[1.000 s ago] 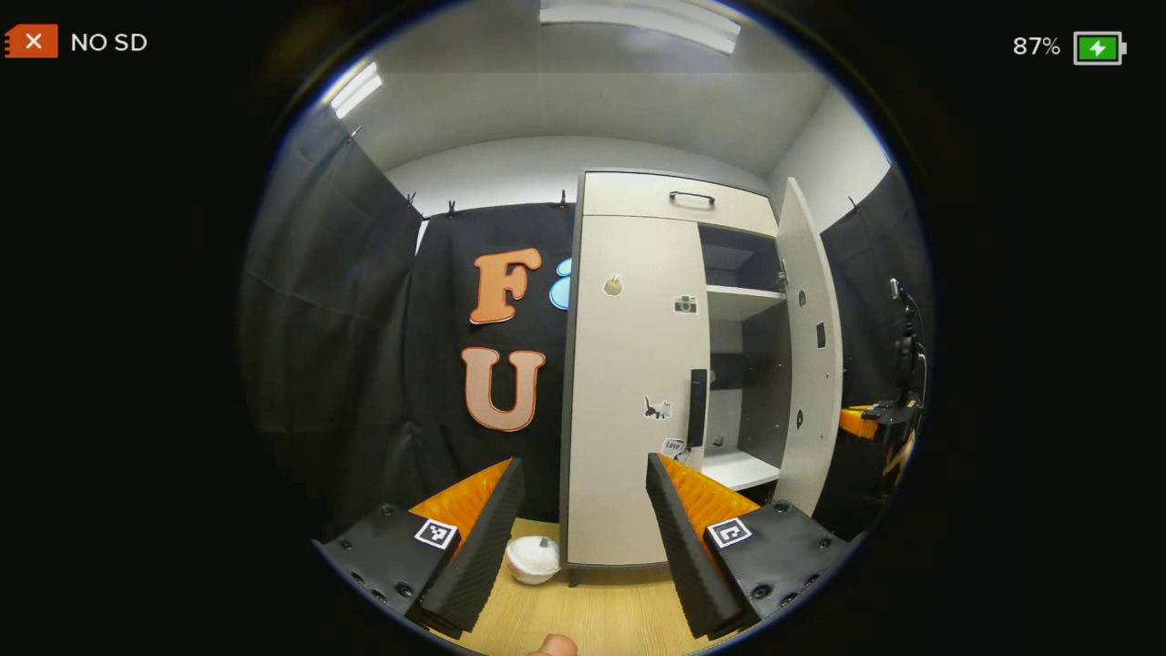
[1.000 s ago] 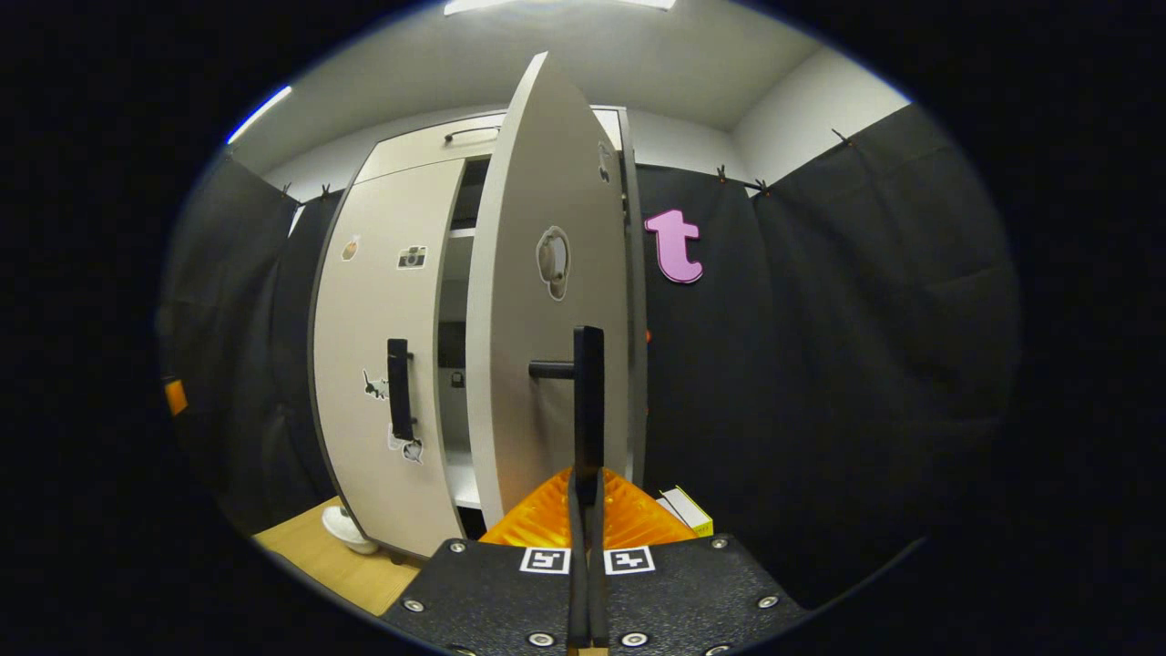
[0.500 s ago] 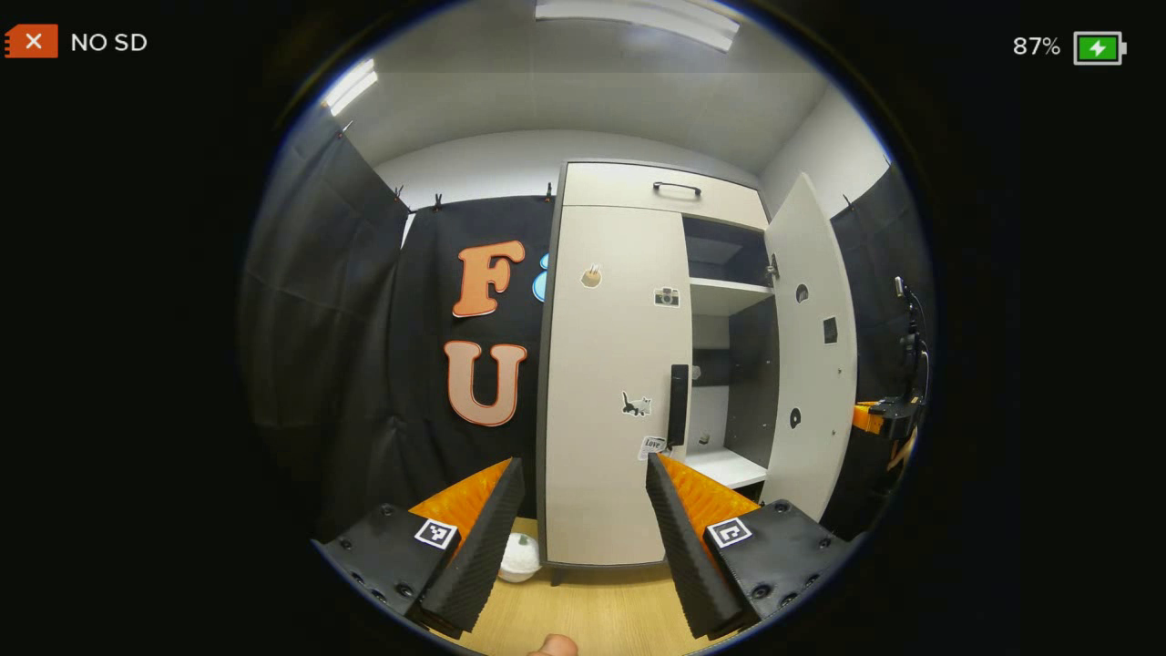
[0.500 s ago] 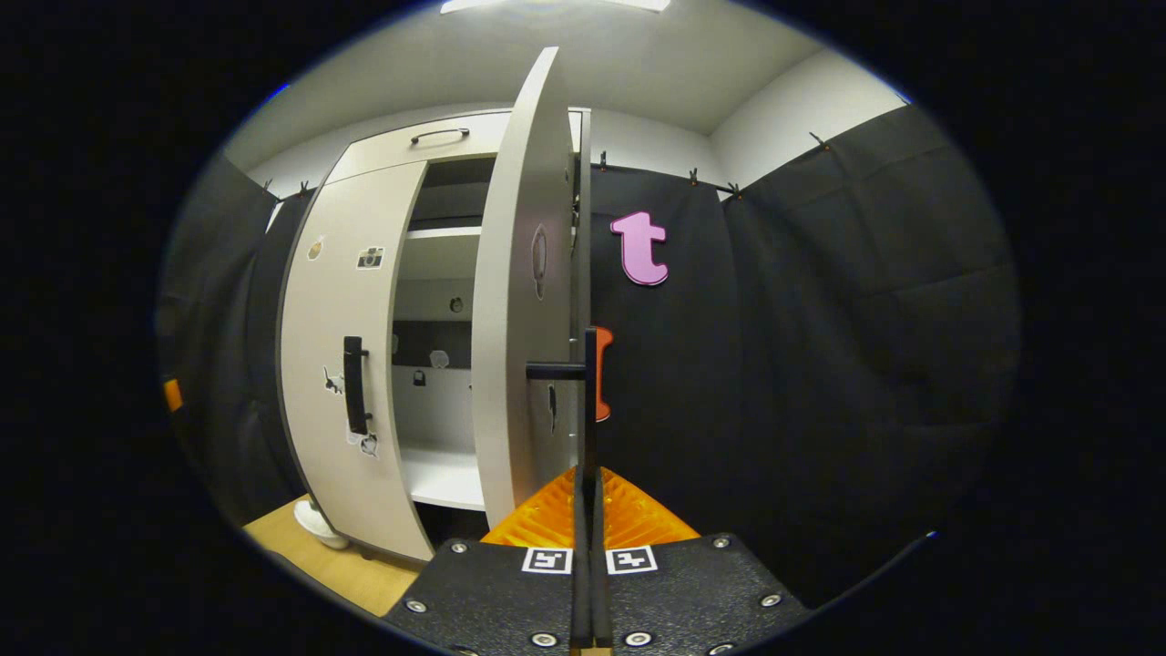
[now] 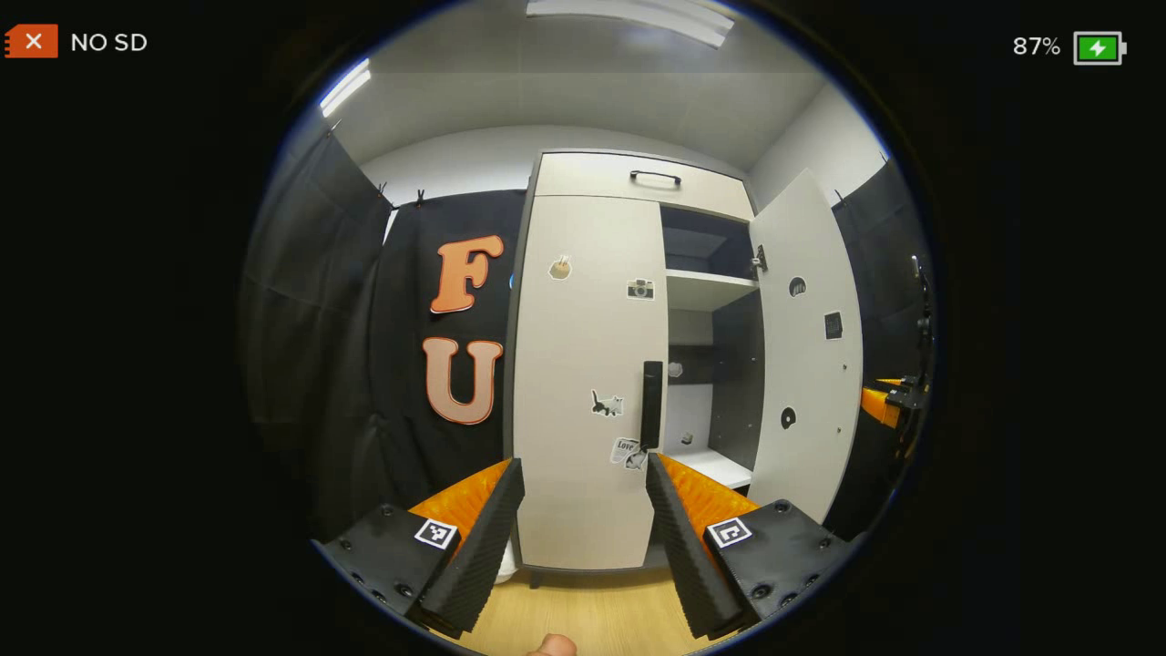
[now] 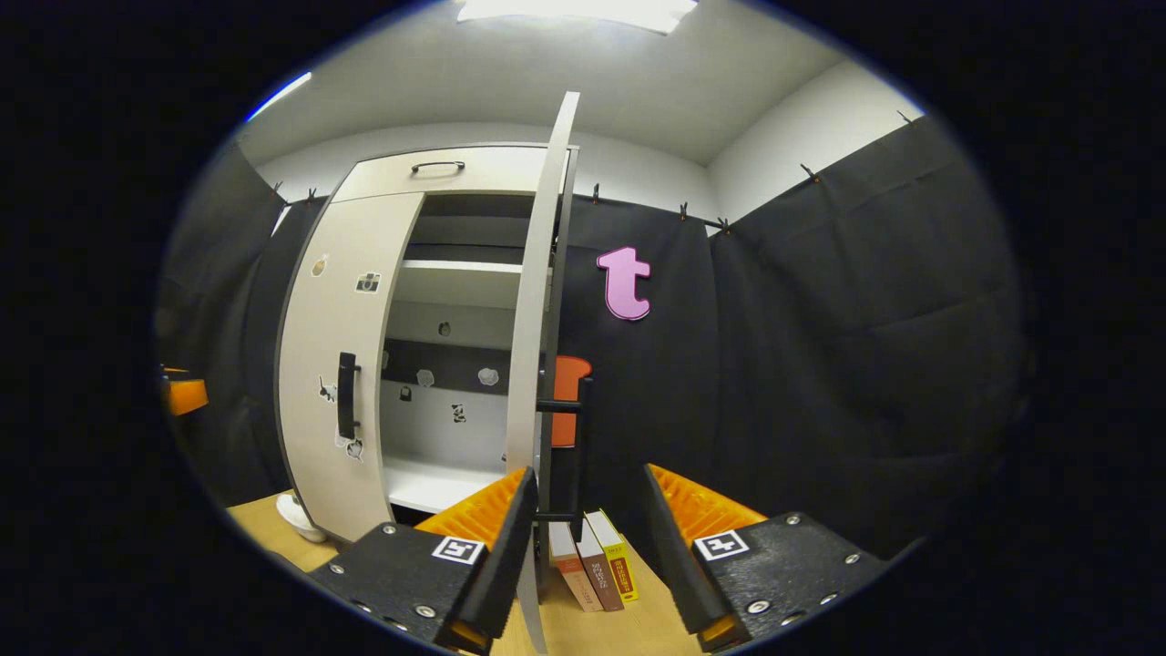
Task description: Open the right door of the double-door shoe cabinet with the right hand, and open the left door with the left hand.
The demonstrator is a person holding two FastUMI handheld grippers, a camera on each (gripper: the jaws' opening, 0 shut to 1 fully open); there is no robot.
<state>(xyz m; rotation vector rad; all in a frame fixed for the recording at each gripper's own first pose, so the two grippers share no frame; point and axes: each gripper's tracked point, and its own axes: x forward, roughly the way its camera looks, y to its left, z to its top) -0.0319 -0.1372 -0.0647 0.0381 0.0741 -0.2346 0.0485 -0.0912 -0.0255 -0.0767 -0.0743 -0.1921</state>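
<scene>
Your right gripper [image 6: 583,510] has its fingers spread wide, the right door's handle [image 6: 576,456] standing between them, apparently untouched. That right door [image 6: 537,319] stands swung out from the shoe cabinet [image 5: 629,178]. Your left gripper [image 5: 583,510] is spread too, gripping nothing, facing the closed left door [image 5: 583,346] near its handle [image 5: 652,404]. Books [image 6: 597,569] lie on the floor.
</scene>
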